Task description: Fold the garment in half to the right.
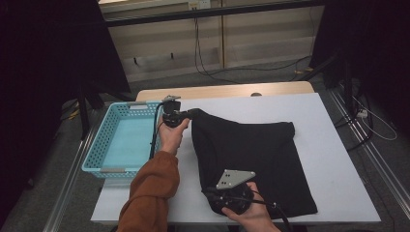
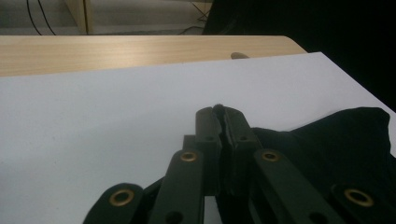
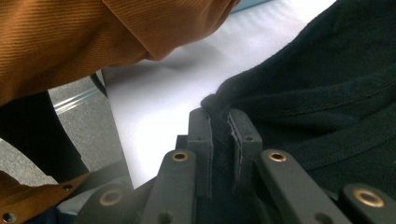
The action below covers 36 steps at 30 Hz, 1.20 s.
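A black garment (image 1: 251, 154) lies spread on the white table top (image 1: 329, 145), roughly folded into a square. My left gripper (image 1: 186, 115) is at its far left corner, shut on the cloth. In the left gripper view the jaws pinch a thin fold of the black garment (image 2: 327, 140), with my left gripper (image 2: 223, 114) low over the table. My right gripper (image 1: 212, 193) is at the near left corner, under its grey plate. In the right gripper view my right gripper (image 3: 220, 116) is shut on a bunched edge of the garment (image 3: 317, 84).
A light blue plastic basket (image 1: 121, 142) stands at the table's left side, beside the left hand. An orange sleeve (image 3: 84, 37) crosses above the right gripper. A wooden strip (image 2: 116, 51) runs along the far table edge. Cables lie on the floor behind.
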Each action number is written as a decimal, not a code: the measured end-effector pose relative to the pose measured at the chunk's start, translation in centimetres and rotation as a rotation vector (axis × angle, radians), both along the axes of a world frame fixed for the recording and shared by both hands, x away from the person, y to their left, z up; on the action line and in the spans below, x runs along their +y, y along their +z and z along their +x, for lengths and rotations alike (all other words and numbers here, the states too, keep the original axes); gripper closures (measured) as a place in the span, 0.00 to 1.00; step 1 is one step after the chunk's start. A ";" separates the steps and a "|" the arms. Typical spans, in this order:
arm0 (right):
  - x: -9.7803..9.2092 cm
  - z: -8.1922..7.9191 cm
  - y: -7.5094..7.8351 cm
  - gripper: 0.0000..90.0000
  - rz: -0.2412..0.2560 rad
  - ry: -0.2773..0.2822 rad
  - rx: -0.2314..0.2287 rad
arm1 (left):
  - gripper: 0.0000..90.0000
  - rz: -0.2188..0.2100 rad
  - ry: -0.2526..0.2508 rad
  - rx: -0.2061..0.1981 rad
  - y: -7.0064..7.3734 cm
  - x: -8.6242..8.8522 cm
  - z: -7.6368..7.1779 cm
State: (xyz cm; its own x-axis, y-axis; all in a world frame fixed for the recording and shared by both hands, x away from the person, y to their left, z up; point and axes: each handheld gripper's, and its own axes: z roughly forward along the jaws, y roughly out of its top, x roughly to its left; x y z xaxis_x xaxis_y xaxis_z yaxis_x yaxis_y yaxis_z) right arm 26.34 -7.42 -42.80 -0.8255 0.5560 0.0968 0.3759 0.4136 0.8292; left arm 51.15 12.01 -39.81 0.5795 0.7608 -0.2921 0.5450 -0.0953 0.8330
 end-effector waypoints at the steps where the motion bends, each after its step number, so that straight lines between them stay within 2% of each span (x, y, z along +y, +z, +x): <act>1: -0.1 0.1 0.2 0.91 0.014 0.003 0.000 | 0.96 0.006 -0.004 -0.010 0.3 0.0 -0.1; 4: -0.1 0.1 0.5 0.91 0.027 0.009 -0.007 | 0.96 -0.002 -0.012 -0.027 0.6 -0.1 -0.2; 5: -0.1 0.1 0.6 0.91 0.029 0.012 -0.009 | 0.96 0.005 -0.020 -0.046 1.0 -0.2 -0.3; 11: 0.0 0.2 1.1 0.91 0.045 0.023 -0.024 | 0.96 0.009 -0.019 -0.066 2.0 -0.2 -0.3; 18: 0.2 0.3 1.9 0.91 0.070 0.031 -0.043 | 0.96 0.017 0.000 -0.057 2.4 0.4 -0.1; 26: 1.0 0.5 2.6 0.91 0.098 0.046 -0.038 | 0.96 0.028 0.008 -0.074 2.9 1.1 -0.1; 29: 1.1 0.6 3.1 0.91 0.108 0.051 -0.051 | 0.96 0.015 0.013 -0.081 3.4 1.3 -0.1; 36: 1.3 0.6 3.9 0.92 0.133 0.053 -0.065 | 0.96 0.015 0.018 -0.088 4.7 1.5 -0.1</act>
